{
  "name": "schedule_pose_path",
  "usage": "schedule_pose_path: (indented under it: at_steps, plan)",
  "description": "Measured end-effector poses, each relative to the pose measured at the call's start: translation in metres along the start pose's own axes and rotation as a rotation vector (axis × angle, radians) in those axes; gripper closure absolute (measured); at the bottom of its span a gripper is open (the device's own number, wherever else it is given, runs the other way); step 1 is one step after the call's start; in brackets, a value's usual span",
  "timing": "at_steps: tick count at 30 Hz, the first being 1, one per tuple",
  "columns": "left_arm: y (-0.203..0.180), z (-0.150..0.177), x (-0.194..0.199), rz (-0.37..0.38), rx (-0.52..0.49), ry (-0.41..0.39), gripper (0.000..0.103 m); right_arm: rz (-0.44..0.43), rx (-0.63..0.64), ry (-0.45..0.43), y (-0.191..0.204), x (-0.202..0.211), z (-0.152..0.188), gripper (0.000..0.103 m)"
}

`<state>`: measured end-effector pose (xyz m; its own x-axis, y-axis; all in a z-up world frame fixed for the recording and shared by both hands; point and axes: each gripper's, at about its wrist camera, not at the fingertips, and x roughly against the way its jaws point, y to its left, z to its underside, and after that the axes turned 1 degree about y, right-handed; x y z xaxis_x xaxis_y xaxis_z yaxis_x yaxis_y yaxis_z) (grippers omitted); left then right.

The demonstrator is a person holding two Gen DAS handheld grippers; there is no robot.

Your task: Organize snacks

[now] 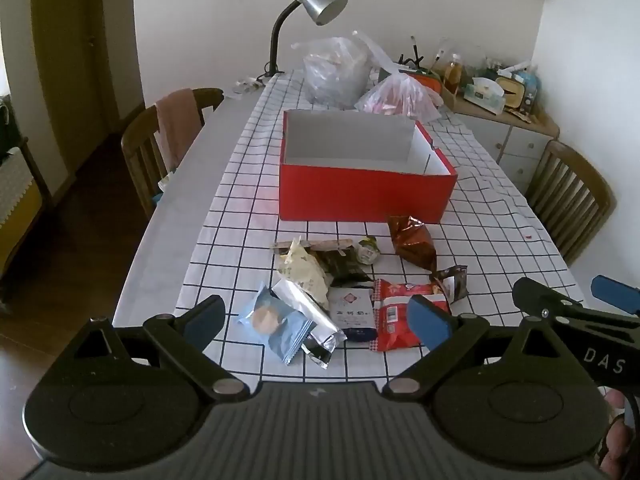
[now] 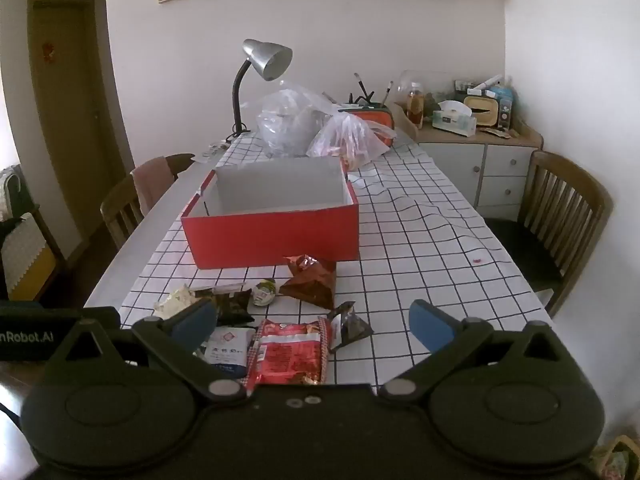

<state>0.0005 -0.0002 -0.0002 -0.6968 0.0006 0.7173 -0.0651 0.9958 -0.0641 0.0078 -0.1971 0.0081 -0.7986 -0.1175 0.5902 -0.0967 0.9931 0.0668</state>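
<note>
An open red box (image 1: 366, 196) with a white inside stands on the checked tablecloth; it also shows in the right wrist view (image 2: 276, 236). In front of it lies a pile of snack packets: a blue packet (image 1: 276, 322), a silver packet (image 1: 312, 312), a white packet (image 1: 354, 312), a red packet (image 1: 396, 316) (image 2: 290, 352), a brown foil bag (image 1: 414, 242) (image 2: 310, 280) and a cream packet (image 1: 302, 270). My left gripper (image 1: 318, 320) is open and empty above the near packets. My right gripper (image 2: 314, 326) is open and empty over the red packet; its fingers also show in the left wrist view (image 1: 616, 294).
Plastic bags (image 1: 340, 72) and a desk lamp (image 1: 316, 4) stand behind the box. Wooden chairs (image 1: 160, 148) (image 2: 560, 216) stand on both sides of the table. A cabinet (image 2: 480, 160) with clutter is at the back right.
</note>
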Motion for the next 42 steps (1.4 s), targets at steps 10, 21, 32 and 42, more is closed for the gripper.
schedule_pose_path:
  at_steps: [10,21,32,42]
  plan:
    - [0.001,-0.005,0.004,-0.005,0.0,-0.017,0.005,-0.012,0.0,-0.009,-0.002,0.003,0.001,0.0]
    - [0.001,-0.002,0.01,-0.009,0.001,-0.042,0.005,-0.017,0.014,-0.019,0.002,0.006,0.001,0.0]
    - [0.003,-0.001,0.014,-0.012,0.003,-0.058,0.005,-0.021,0.023,-0.028,0.005,0.007,0.001,0.0]
    - [0.008,-0.003,0.015,-0.014,0.006,-0.068,0.005,-0.027,0.041,-0.031,0.01,0.008,-0.002,0.0]
